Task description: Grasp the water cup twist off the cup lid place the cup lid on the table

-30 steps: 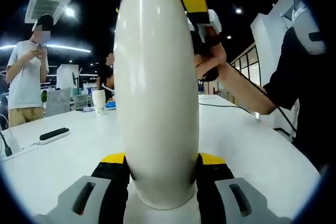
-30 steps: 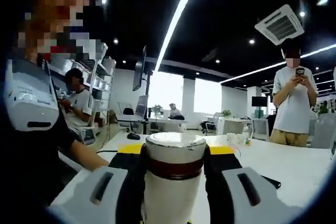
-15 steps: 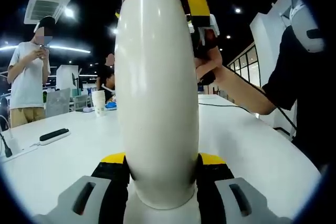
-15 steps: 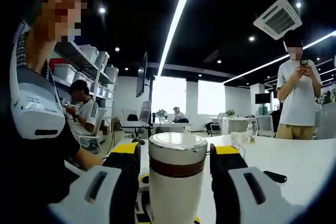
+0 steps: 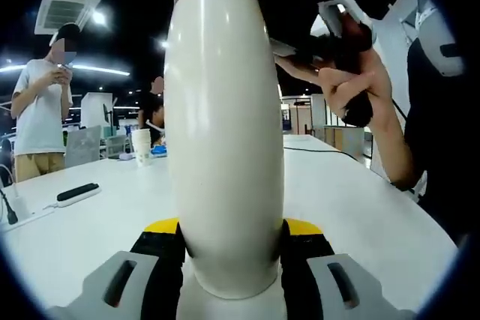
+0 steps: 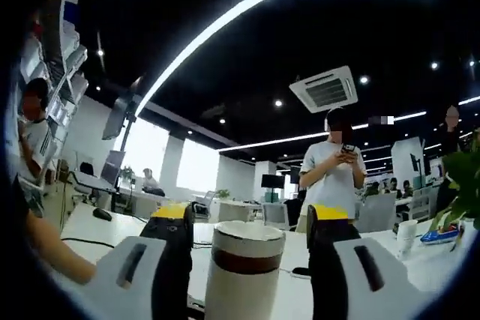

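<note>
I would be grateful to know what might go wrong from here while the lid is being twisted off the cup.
1. In the right gripper view the right hand-held gripper stands with its jaws apart from the cup lid, gaps on both sides; closing off-centre may slip on the lid.
2. The left hand-held gripper clamps the smooth, rounded water cup low down, so twisting at the top could turn or tip it.
3. The cup stands on the table; if it holds water, a jerk might spill it.

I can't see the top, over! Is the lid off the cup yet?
Left tongs clamped on water cup. Right tongs open, straddling cup lid, not gripping. Lid on. Nothing in the way.
</note>
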